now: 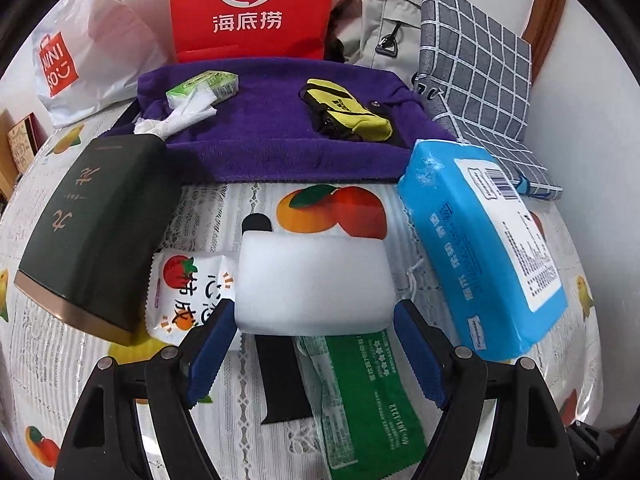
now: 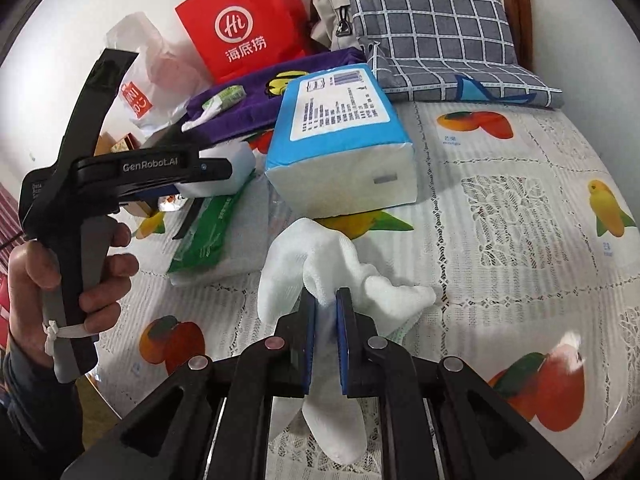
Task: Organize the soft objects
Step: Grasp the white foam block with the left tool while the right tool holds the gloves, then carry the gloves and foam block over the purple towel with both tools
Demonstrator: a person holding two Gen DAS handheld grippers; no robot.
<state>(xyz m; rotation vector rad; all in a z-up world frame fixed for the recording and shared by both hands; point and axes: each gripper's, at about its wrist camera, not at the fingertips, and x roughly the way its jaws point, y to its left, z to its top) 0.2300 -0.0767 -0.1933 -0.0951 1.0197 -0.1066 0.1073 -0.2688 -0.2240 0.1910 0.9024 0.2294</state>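
My left gripper is shut on a white foam block, its blue pads pressed on the block's two sides just above the fruit-print bedspread. In the right wrist view the same gripper shows at the left, held by a hand, with the foam block at its tip. My right gripper is shut on a crumpled white cloth, which bunches ahead of the pads and hangs below them. A blue tissue pack lies just beyond the cloth.
Under the foam block lie a green wipes pack, a black strap and a snack packet. A dark green box is on the left, the blue tissue pack on the right. Behind are a purple towel, a yellow pouch, a red bag and a checked pillow.
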